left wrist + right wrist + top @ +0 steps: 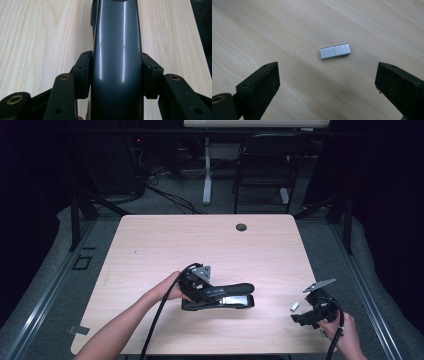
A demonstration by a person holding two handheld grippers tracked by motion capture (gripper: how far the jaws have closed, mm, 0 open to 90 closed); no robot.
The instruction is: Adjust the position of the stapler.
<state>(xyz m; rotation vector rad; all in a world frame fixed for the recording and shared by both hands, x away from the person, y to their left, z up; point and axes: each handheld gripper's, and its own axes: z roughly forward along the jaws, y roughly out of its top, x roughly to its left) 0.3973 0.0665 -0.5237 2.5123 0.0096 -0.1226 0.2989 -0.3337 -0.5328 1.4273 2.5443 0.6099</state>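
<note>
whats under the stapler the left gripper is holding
The stapler sits on the bare wooden table, clamped by the left gripper. Its own body hides whatever lies directly beneath it.

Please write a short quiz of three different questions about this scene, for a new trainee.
1. True or false: the left hand-held gripper is shut on the stapler.
2. Which thing lies on the table ahead of the open right hand-held gripper?
A. a coin
B. a staple strip
C. a key
3. Fill in: in the high view, the staple strip lies to the ____ of the stapler.

Key
1. True: both pads press the stapler's dark body.
2. B: a small silvery block, not yet touched.
3. Right.
</note>
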